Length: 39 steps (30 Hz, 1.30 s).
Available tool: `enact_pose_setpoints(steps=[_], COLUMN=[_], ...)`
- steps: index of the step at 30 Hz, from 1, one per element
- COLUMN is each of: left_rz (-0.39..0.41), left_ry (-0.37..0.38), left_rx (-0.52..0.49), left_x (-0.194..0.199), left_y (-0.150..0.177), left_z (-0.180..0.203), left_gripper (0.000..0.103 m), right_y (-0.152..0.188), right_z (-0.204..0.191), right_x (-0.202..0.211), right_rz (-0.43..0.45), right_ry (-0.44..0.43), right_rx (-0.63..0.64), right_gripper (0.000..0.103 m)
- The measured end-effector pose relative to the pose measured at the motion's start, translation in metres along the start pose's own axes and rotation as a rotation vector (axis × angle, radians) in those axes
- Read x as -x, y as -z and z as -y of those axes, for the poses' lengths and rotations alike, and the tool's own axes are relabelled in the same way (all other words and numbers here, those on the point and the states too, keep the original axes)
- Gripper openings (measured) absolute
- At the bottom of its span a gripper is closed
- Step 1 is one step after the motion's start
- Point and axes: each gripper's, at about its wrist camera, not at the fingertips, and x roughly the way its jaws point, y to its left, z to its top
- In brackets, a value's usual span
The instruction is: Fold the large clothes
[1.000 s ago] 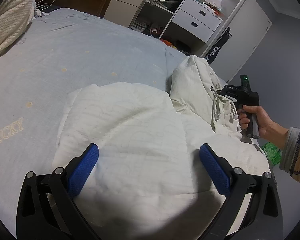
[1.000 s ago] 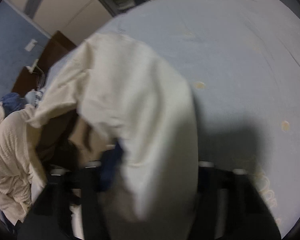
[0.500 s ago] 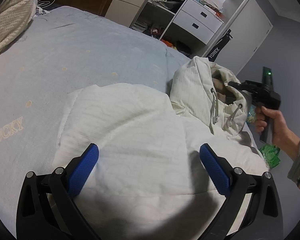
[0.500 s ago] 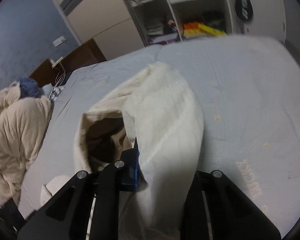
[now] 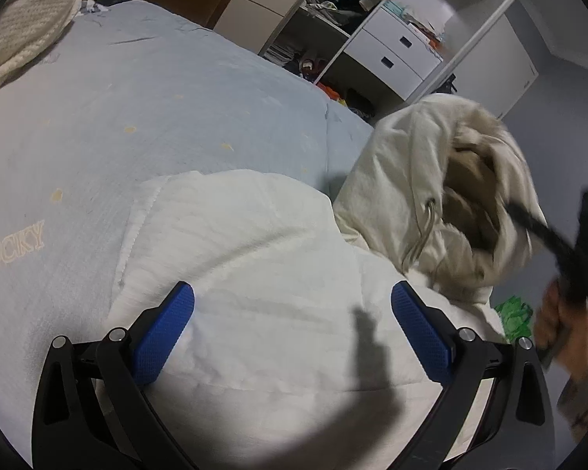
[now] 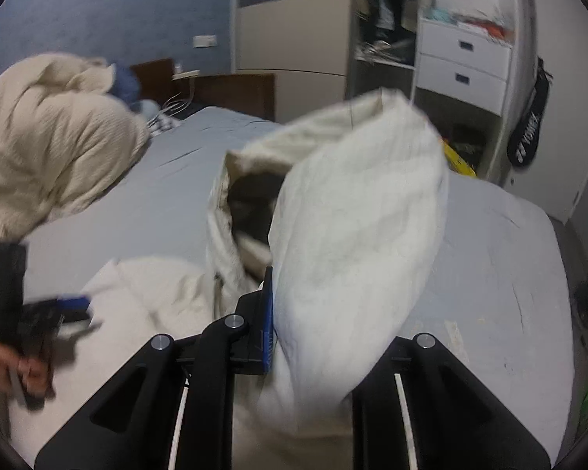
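Observation:
A large cream hoodie lies on the pale blue bed sheet. My left gripper hovers open just above its flat body, blue pads wide apart with nothing between them. At the right, the hood with its drawcord is raised off the bed. My right gripper, held by a hand, is blurred there and reaches into the hood's opening. In the right wrist view my right gripper is shut on a thick fold of the hood. Its right finger is hidden behind the cloth. My left gripper shows at the lower left.
A cream knitted blanket is heaped at the head of the bed by the brown headboard. An open wardrobe with white drawers and a black racket bag stand beyond the bed. A green item lies on the floor.
My right gripper has swung up and outward while rolling upright, lifting the hood so its opening shows. Its jaws closed on the cloth. The left gripper has stayed in place, open.

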Motion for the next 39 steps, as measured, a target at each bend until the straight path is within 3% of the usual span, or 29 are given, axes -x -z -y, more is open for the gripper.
enact_pose_setpoints(steps=[7,12,15,18,20,24,28,32,36,39], left_rz=[0.036,0.069,0.116,0.146,0.163,0.119,0.035,0.004,-0.008,-0.003], left_ry=[0.015,0.108,0.115,0.099,0.083,0.085,0.156,0.158,0.190,0.192], left_rx=[0.030,0.073,0.049,-0.028,-0.138,-0.286,-0.277,-0.272,-0.201,-0.168], left_x=[0.011,0.023,0.033,0.042,0.051,0.059,0.067,0.078,0.089,0.098], left_y=[-0.010,-0.021,-0.026,-0.027,-0.026,-0.017,-0.009,-0.002,-0.005,-0.010], left_z=[-0.009,-0.016,-0.015,-0.002,0.013,0.031,0.034,0.035,0.033,0.035], left_gripper=[0.096,0.096,0.096,0.096,0.096,0.096,0.096,0.096,0.096,0.096], right_y=[0.050,0.081,0.097,0.110,0.119,0.127,0.136,0.143,0.138,0.121], right_z=[-0.045,-0.068,-0.076,-0.074,-0.070,-0.061,-0.062,-0.064,-0.058,-0.057], right_x=[0.044,0.055,0.062,0.067,0.071,0.081,0.098,0.124,0.155,0.184], right_rz=[-0.028,-0.071,-0.080,-0.094,-0.098,-0.104,-0.103,-0.095,-0.068,0.016], right_ry=[0.043,0.067,0.081,0.065,0.062,0.073,0.116,0.141,0.113,0.065], right_rx=[0.132,0.272,0.335,0.329,0.327,0.282,0.312,0.327,0.235,0.103], right_gripper=[0.014,0.014,0.014,0.014,0.014,0.015,0.021,0.022,0.022,0.022])
